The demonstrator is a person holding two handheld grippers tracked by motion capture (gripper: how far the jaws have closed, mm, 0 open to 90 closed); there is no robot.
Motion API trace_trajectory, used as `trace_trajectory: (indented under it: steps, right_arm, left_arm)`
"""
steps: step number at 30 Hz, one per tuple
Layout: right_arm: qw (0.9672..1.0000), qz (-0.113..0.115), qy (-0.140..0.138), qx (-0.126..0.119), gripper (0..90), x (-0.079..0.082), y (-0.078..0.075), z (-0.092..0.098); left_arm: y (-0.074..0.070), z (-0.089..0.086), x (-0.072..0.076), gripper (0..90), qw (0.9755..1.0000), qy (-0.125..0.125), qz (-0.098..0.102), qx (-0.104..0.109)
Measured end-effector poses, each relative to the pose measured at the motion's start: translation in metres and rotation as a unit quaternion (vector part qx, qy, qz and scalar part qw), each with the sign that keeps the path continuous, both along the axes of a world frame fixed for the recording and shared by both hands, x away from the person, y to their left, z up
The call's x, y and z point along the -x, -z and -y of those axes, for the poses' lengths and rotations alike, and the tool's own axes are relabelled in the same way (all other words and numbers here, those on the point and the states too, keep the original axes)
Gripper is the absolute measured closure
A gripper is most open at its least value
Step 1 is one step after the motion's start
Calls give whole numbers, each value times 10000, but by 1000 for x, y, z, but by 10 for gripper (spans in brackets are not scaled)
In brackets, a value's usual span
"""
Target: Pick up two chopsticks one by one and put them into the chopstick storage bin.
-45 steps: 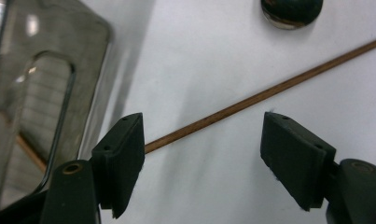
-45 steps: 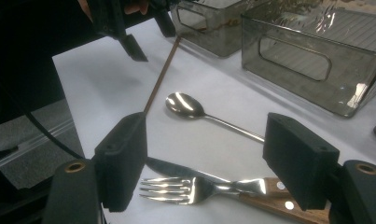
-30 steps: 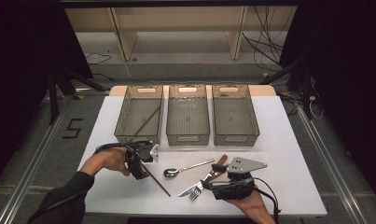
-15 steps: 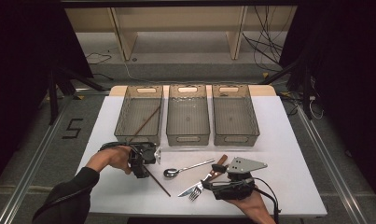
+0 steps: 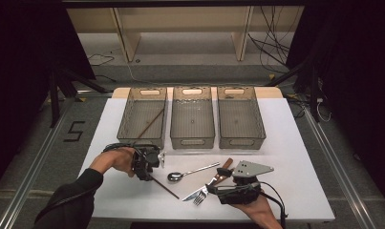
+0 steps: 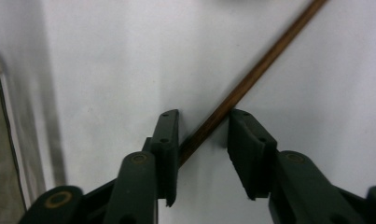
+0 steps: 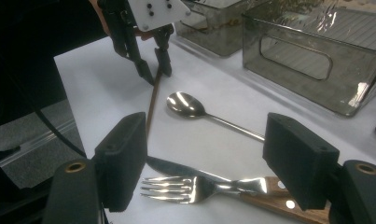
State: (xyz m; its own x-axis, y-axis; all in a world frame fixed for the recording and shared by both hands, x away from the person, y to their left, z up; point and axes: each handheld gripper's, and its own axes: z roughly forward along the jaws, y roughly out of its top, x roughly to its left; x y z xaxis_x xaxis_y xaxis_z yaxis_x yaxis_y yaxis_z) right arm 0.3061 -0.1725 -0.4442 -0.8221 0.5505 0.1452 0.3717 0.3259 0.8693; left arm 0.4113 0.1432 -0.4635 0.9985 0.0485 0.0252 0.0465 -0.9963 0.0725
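A thin brown chopstick lies on the white table. My left gripper points down over the chopstick's upper end. Its jaws have just been closing with the stick between them; the stick touches one pad, and a gap remains at the other. The same grippers' tips straddle the chopstick in the right gripper view. My right gripper stands wide open just above a fork and a wood-handled knife, gripping nothing.
A spoon lies between the two grippers. Three clear bins stand in a row behind: the left bin holds another chopstick, beside the middle bin and the right bin. The table's front edge is close to both hands.
The left gripper's jaws have narrowed around the chopstick's end and the hand shifted slightly right. The right hand has not moved.
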Motion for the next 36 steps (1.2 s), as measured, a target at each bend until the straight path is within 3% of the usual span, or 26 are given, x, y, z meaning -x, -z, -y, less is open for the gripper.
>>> trace_trajectory:
  steps: [13, 21, 36]
  right_arm:
    - [10000, -26, 2, 2, 312, -1, 1, 0]
    - [10000, -31, 7, -4, 312, -1, 1, 0]
    - [10000, -15, 4, 4, 312, -1, 1, 0]
  left_arm:
    - [0, 3, 8, 765, 9985, 533, 70, -107]
    - [0, 0, 10, 826, 9983, 578, 54, -8]
    - [-1, -1, 13, 847, 9977, 668, 66, -31]
